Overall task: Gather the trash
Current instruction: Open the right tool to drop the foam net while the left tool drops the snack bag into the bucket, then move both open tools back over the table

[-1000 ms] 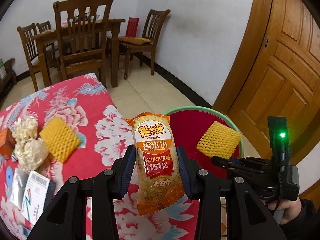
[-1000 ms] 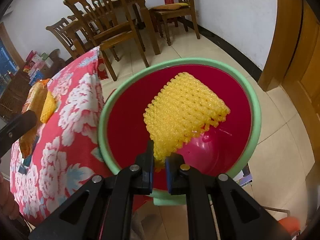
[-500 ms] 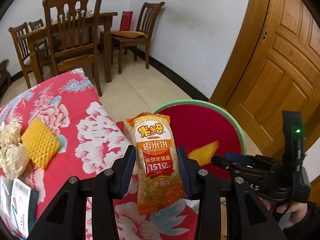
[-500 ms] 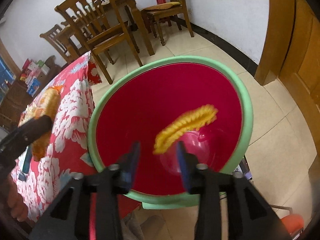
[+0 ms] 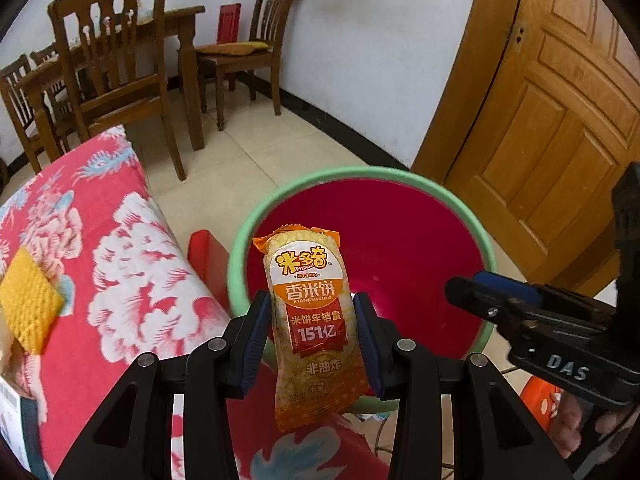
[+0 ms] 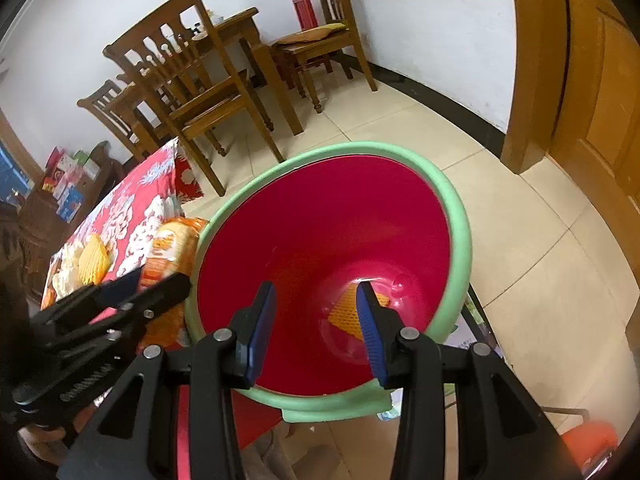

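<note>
My left gripper is shut on an orange rice-cracker packet, held upright at the near rim of a red bin with a green rim. My right gripper is open and empty over the same bin. A yellow foam net lies at the bin's bottom. The left gripper with the packet shows beside the bin's left rim in the right wrist view. The right gripper shows over the bin's right side in the left wrist view.
A red floral tablecloth covers the table left of the bin, with another yellow foam net on it. Wooden chairs and a dining table stand behind. A wooden door is on the right.
My right gripper opened and the yellow foam net fell to the bin's bottom. My left gripper carried the packet rightward to the bin's rim.
</note>
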The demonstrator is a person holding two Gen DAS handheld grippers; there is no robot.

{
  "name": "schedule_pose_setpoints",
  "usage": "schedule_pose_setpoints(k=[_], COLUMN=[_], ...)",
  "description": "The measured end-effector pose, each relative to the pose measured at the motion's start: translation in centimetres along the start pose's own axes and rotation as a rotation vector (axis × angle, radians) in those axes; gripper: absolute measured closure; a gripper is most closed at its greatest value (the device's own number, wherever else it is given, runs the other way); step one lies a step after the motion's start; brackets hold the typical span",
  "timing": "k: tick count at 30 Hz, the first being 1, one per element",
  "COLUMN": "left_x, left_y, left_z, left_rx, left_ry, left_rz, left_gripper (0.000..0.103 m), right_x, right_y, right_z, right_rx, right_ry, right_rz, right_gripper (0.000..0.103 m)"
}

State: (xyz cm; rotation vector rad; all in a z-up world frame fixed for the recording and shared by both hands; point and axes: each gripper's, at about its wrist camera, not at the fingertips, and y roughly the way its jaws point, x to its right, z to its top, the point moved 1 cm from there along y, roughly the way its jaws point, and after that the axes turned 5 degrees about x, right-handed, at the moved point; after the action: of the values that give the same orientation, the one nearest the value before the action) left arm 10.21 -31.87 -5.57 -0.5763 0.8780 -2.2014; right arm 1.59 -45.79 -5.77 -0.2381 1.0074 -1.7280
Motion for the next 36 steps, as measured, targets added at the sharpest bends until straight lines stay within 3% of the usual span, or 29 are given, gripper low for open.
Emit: schedule_pose_setpoints(k=[4, 6, 7, 22, 26, 36], left_x=[0.1, -0.1, -0.1, -2.5, -3.5, -6.4], left_y=[0.6, 0.5, 0.3, -3.6, -5.3, -10.7], left_z=[0.0, 0.1, 0.1, 0.2, 0.0, -1.7], left_rx=[-0.020, -0.017, -0.006, 0.050, 0.068, 0.128], left_ry=[-0.015, -0.025, -0.030, -0.097, -0.124, -0.208], left_rz=[0.001, 0.008, 0.011, 0.041, 0.058, 0.119], left_gripper=[0.055, 0.036, 0.035, 0.035, 0.035, 0.035], right_x=[0.5, 0.7, 0.8, -0.1, -0.8, -5.1], right_y=[-0.2, -0.3, -0.4, -3.2, -4.3, -5.8], right_z=[-0.2, -0.3, -0.2, -0.3, -0.8, -2.0], right_rx=[0.000, 0.001, 0.002, 0.057, 0.079, 0.080], right_ry=[0.014, 0.020, 0.024, 0.046, 0.060, -0.006], right_rz=[-0.008, -0.011, -0.012, 0.008, 0.026, 0.118], right_gripper=[0.060, 0.060, 0.060, 0.060, 0.051, 0.047])
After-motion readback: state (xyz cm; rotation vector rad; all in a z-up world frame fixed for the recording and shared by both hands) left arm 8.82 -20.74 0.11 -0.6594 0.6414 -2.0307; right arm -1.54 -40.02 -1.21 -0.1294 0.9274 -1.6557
